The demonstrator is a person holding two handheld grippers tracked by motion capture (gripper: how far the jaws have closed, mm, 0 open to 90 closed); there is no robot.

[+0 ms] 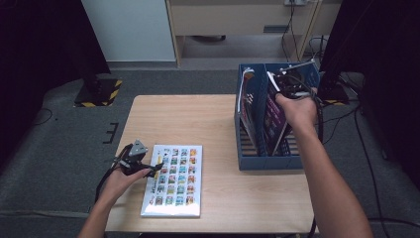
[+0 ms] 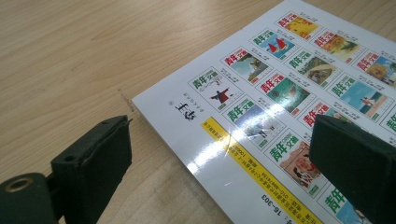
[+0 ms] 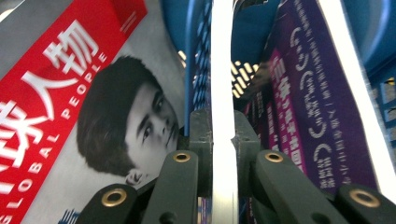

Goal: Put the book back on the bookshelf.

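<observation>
Here, purple magazine [image 1: 274,119] on edge, upright.

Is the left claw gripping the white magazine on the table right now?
No, the left claw stands open over the white magazine, its pads apart and not pressing on it.

1. The right gripper [image 1: 291,85] sits mostly behind the right hand [image 1: 297,109] in the high view; its jaws can't be made out there.
2. The purple magazine [image 1: 274,121] drops into the blue rack [image 1: 267,162], lower end hidden by the rack wall at 6 o'clock.
3. In the right gripper view, the red magazine [image 3: 70,121] is cut off at 9 o'clock, its title incomplete.
4. The white magazine [image 2: 280,107] runs off the left gripper view at 3 o'clock, one jaw covering a corner of its cover.
5. In the high view, its small cover pictures are too tiny to read.
6. The left gripper [image 1: 148,171] is partly under the left hand [image 1: 121,181].
</observation>
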